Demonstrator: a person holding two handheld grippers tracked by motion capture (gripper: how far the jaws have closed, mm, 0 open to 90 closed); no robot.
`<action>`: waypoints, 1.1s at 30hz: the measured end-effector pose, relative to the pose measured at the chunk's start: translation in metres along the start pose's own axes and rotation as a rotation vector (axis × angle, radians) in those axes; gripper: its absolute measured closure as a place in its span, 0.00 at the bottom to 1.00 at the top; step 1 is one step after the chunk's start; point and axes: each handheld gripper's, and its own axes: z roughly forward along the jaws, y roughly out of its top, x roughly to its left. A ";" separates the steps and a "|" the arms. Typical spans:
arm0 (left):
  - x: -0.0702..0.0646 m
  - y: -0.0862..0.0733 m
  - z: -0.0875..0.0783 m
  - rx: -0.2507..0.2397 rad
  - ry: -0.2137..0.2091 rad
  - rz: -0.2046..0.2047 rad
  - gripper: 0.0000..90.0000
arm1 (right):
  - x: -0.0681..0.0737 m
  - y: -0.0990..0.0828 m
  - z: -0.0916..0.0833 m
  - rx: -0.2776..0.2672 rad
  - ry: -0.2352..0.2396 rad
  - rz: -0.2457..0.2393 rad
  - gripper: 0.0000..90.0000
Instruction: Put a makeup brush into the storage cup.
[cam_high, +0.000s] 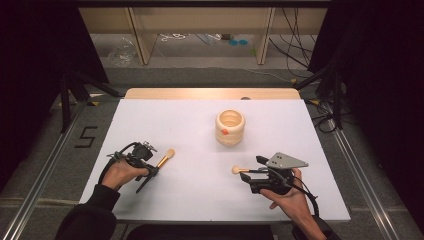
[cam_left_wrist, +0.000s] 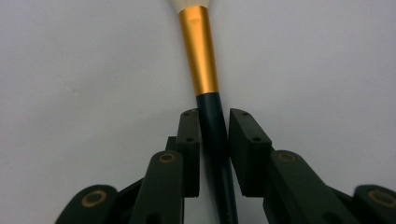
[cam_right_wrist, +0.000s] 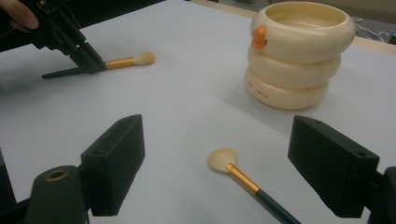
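Observation:
Two makeup brushes lie on the white table (cam_high: 175, 120). At the left, my left gripper (cam_high: 152, 167) (cam_left_wrist: 215, 114) has its jaws pressed against the dark handle of one brush (cam_high: 166, 157) (cam_left_wrist: 201, 51), whose gold ferrule and pale bristles point away from it. In the right gripper view this left gripper (cam_right_wrist: 91, 65) holds that brush (cam_right_wrist: 126, 60) low over the table. My right gripper (cam_high: 251, 170) (cam_right_wrist: 217, 128) stands wide open, with the second brush (cam_high: 236, 170) (cam_right_wrist: 238, 175) flat on the table between its jaws, touching neither.
A cream cup made of stacked rings with a small orange knob (cam_high: 230, 127) (cam_right_wrist: 299, 60) stands upright behind the centre of the table. A wooden strip (cam_high: 210, 93) runs along the far edge. Beyond it are shelf legs and cables on the floor.

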 end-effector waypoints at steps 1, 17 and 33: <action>0.000 0.001 0.000 0.007 -0.002 0.001 0.82 | 0.000 0.000 0.000 0.002 0.000 0.000 0.22; 0.002 0.013 0.000 0.149 0.007 0.061 0.84 | 0.000 0.000 0.001 -0.003 0.001 -0.002 0.22; 0.000 0.025 0.002 0.239 0.003 0.139 0.87 | 0.001 0.000 0.001 0.010 0.008 -0.003 0.23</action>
